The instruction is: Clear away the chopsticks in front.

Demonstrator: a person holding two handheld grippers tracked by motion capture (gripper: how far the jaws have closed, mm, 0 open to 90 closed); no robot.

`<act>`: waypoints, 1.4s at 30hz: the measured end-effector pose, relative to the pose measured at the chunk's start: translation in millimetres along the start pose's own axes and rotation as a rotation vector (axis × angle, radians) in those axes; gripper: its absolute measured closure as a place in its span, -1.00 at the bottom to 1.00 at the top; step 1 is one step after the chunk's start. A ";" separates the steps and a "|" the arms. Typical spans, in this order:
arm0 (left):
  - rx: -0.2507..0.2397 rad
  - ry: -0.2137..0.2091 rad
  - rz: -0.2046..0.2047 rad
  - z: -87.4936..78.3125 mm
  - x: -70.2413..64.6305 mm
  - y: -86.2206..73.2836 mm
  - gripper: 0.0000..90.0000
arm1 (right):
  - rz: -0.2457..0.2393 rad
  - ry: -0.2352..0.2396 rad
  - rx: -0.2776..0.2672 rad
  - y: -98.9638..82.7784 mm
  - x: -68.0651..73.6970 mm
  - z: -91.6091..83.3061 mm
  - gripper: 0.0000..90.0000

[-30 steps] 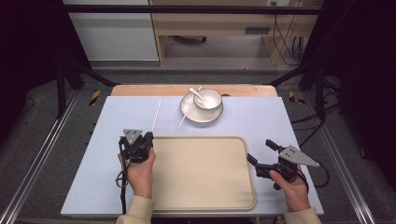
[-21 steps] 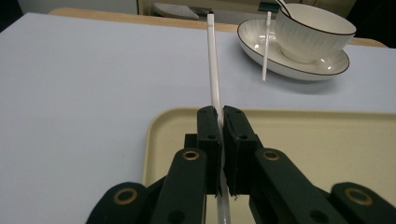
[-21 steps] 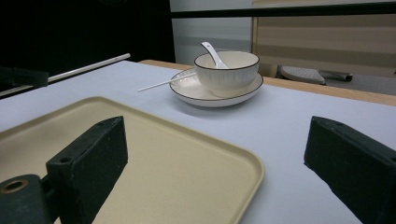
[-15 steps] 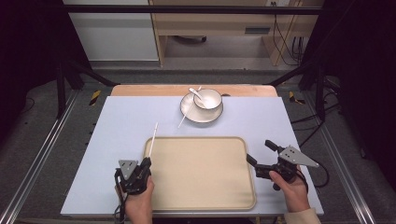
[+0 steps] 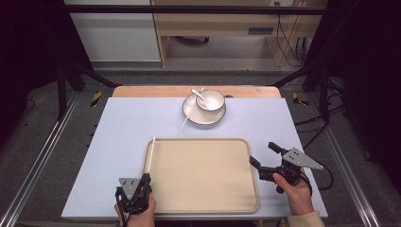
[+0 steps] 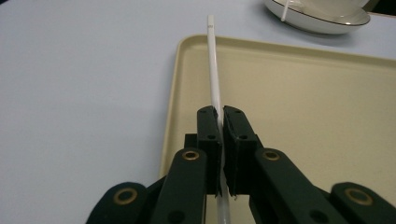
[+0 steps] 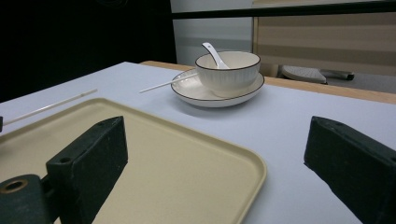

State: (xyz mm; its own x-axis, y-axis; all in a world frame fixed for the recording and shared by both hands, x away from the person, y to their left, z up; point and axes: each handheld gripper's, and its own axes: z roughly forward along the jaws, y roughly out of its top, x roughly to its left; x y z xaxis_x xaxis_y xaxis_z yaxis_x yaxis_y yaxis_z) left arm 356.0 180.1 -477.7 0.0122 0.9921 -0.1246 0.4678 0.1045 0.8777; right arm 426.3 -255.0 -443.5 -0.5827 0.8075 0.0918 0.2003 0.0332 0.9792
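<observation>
From the high view we see the left tool near the front left corner of the pale lilac tabletop, its jaws closed on one thin white chopstick that runs from the jaws along the left rim of the beige rectangular plastic tray, its far tip just past the tray's back left corner. Our right tool sits at the tray's right edge, near the front right corner of the tabletop, with its jaws spread wide and nothing between them. Toward the back edge of the tabletop stands a white dark-rimmed ceramic plate carrying a white ribbed bowl with a white spoon in it, and a second thin white chopstick leans over the plate's left rim onto the tabletop. In the left gripper view we see the two black jaws pressed together on the first chopstick, which rises straight ahead above the tray's left rim; the plate is at the top right. In the right gripper view our jaws stand far apart, empty, over the tray's corner and the bare tabletop; beyond sit the plate, the bowl and the spoon, with the second chopstick sloping off the plate, and the held chopstick at the left.
</observation>
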 end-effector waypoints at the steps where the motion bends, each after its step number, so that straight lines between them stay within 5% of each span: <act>1: 0.000 0.000 0.000 0.0 0.0 0.0 0.90 | 0.005 -0.001 0.002 0.1 0.2 -0.2 -0.86; 42: 0.077 -0.023 -0.017 10.3 1.1 -11.7 0.89 | 0.003 0.002 -0.004 0.4 -0.1 0.0 -0.85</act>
State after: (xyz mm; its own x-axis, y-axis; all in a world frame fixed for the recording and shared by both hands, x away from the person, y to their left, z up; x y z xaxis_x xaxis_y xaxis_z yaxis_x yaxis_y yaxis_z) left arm 359.6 179.3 -492.8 0.0237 0.9884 -0.1501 0.5346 0.1144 0.8373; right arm 426.5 -255.1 -443.1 -0.5841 0.8061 0.0949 0.1991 0.0289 0.9796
